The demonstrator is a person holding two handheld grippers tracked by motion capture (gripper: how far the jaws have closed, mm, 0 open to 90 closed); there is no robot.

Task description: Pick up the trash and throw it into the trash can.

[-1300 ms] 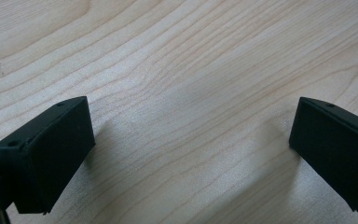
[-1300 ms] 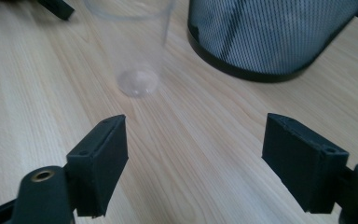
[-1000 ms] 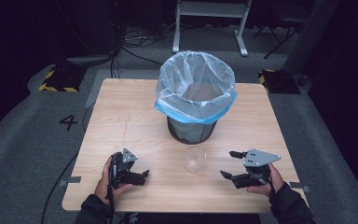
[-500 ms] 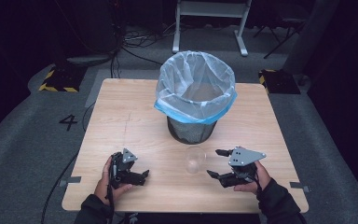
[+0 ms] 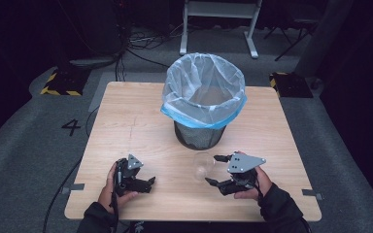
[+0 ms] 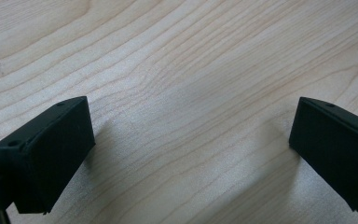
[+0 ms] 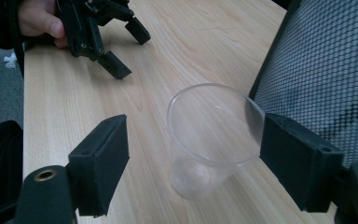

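High view: a clear cup (image 5: pixel 203 165) stands on the worktop (image 5: pixel 126 121) before the bin (image 5: pixel 201 109), the right tongs (image 5: pixel 217 170) apart beside it; dark room, grey floor.

Left gripper view: left tongs (image 6: pixel 186 154) apart over bare wood.

Right gripper view: the cup (image 7: pixel 212 140) sits between the jaws; a hard squeeze could crush or tip it.

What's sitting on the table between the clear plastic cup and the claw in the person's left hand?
Nothing: bare wood. In the high view, the table lies uncovered between the clear cup and the left claw; the right gripper view shows the same.
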